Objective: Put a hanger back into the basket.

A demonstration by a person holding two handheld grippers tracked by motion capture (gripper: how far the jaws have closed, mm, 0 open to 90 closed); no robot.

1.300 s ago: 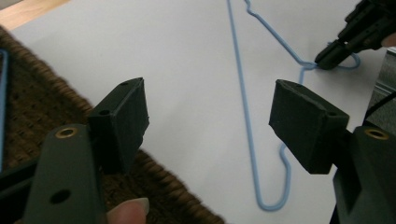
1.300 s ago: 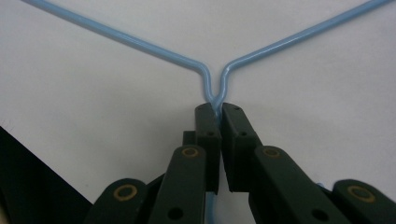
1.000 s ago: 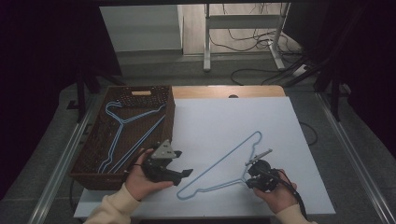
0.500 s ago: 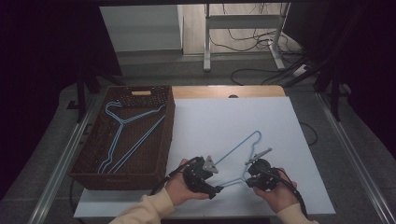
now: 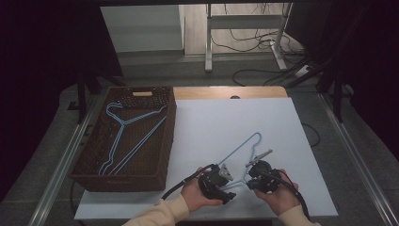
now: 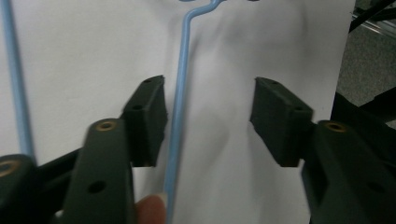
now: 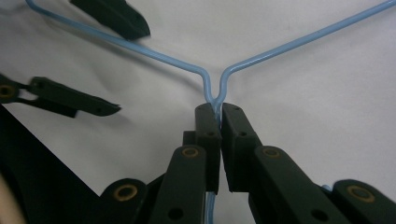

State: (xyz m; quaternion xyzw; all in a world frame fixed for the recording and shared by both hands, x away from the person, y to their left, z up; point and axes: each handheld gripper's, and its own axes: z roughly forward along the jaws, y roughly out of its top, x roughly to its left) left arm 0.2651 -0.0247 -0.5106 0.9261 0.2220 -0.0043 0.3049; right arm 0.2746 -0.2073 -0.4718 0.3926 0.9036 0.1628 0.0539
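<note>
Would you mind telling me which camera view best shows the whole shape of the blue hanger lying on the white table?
The high view: the blue hanger shows whole there, between both grippers. The right gripper view gives its neck, pinched by the right gripper. The left gripper view gives one wire between the left gripper pads.

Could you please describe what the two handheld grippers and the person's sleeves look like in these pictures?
Both the left gripper and the right gripper are black, with flat rectangular fingers on arms with brass-coloured pivot rivets. A black cable trails from each. The left one carries a grey three-cornered plate. The sleeves are cream-coloured.
</note>
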